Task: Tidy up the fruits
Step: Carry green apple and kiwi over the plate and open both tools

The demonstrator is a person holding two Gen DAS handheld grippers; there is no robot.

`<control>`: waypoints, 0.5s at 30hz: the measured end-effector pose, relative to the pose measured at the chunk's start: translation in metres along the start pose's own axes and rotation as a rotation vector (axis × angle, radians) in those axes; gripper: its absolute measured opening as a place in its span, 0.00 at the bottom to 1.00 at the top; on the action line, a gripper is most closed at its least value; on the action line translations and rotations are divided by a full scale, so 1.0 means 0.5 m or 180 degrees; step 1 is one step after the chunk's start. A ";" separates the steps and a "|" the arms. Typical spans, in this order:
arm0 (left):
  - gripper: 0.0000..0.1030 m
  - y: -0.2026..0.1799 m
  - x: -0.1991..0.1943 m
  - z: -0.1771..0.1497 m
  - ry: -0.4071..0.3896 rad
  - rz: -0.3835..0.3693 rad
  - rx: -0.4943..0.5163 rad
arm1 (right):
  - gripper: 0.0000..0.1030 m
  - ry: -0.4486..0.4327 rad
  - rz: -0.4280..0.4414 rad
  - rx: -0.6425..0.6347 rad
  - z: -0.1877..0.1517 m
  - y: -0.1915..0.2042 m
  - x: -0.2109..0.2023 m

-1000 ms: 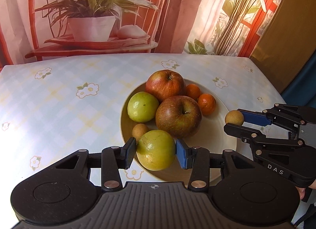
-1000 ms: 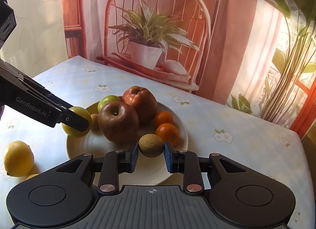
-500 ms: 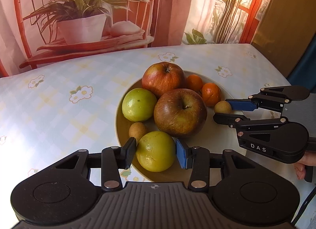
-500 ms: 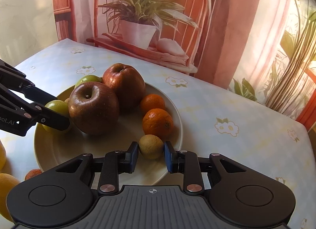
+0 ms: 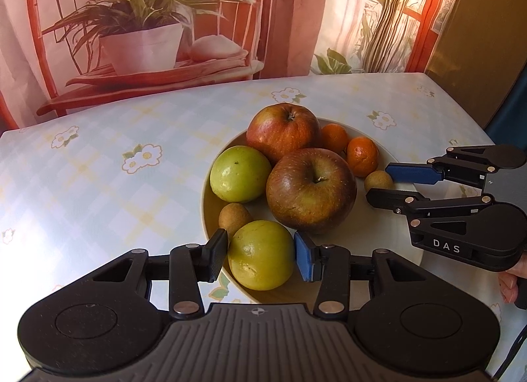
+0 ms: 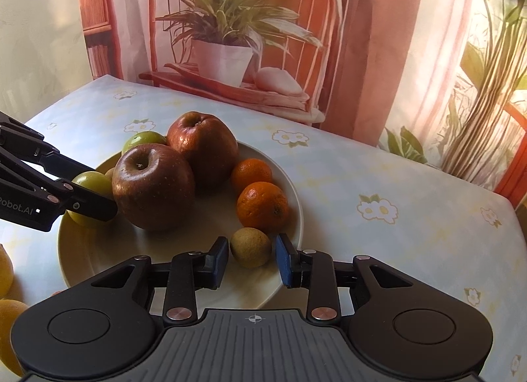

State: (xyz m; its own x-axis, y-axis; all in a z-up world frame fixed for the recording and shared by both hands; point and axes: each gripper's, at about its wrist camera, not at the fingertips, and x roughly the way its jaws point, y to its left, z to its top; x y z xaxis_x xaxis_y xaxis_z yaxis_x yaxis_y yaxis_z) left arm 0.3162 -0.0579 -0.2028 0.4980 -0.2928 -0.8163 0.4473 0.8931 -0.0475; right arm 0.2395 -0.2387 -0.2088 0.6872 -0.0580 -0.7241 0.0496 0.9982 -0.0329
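Fruits fill the cream plate (image 5: 372,233). A green-yellow apple (image 5: 261,255) sits between the fingers of the left claw (image 5: 261,258) at the plate's near rim; the pads sit against or very close to both its sides, and whether they actually pinch it cannot be told. Just beyond the left finger lies a small brown fruit (image 5: 234,215), with a green apple (image 5: 240,173) farther out on that side. Straight ahead of this claw rests a dark red apple (image 5: 311,188), and behind that a second red apple (image 5: 283,133). Two mandarins (image 5: 362,156) lie ahead to the right.

In the right wrist view, another small brown fruit (image 6: 251,247) lies on the plate between the fingers of the right claw (image 6: 252,258), which is spread, with a gap showing on each side of the fruit. A mandarin (image 6: 263,206) sits just beyond it.

Seen from the left camera, the right claw reaches in from the right, turned on its side so one finger lies above the other. The left claw reaches level across the near rim. Yellow citrus (image 6: 5,273) lies on the flowered tablecloth (image 6: 378,184) off the plate, left of the right claw.
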 end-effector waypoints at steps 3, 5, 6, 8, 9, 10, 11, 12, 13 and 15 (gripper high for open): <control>0.46 0.004 -0.002 0.001 0.0001 -0.0028 -0.0052 | 0.32 -0.0025 0.0002 0.0004 -0.002 0.002 -0.010; 0.46 0.011 -0.007 0.000 -0.0005 -0.0077 -0.0138 | 0.32 -0.0042 0.0000 0.0011 -0.003 0.002 -0.016; 0.46 0.014 -0.009 0.000 -0.0013 -0.0088 -0.0165 | 0.32 -0.0051 0.0001 0.0020 -0.003 0.002 -0.020; 0.46 0.017 -0.017 0.000 -0.0033 -0.0082 -0.0187 | 0.33 -0.0076 0.0003 0.0051 -0.005 0.001 -0.029; 0.46 0.016 -0.020 0.000 -0.0044 -0.0075 -0.0177 | 0.33 -0.0089 0.0004 0.0068 -0.006 0.001 -0.035; 0.46 0.016 -0.024 -0.001 -0.0058 -0.0073 -0.0165 | 0.34 -0.0099 0.0001 0.0080 -0.007 0.001 -0.040; 0.46 0.015 -0.028 -0.001 -0.0070 -0.0070 -0.0156 | 0.35 -0.0104 -0.0012 0.0100 -0.008 0.002 -0.046; 0.46 0.014 -0.032 -0.001 -0.0081 -0.0066 -0.0147 | 0.35 -0.0112 -0.0017 0.0121 -0.009 0.002 -0.051; 0.46 0.013 -0.037 -0.002 -0.0098 -0.0060 -0.0137 | 0.35 -0.0138 -0.0005 0.0156 -0.012 0.004 -0.059; 0.46 0.010 -0.046 -0.002 -0.0129 -0.0053 -0.0111 | 0.36 -0.0187 0.0020 0.0220 -0.017 0.006 -0.074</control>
State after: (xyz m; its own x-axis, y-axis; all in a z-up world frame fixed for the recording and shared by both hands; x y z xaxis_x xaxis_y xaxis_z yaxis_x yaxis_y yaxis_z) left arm 0.3062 -0.0462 -0.1849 0.5208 -0.3206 -0.7912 0.4299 0.8992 -0.0813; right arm 0.2081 -0.2334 -0.1882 0.7289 -0.0546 -0.6824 0.0938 0.9954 0.0206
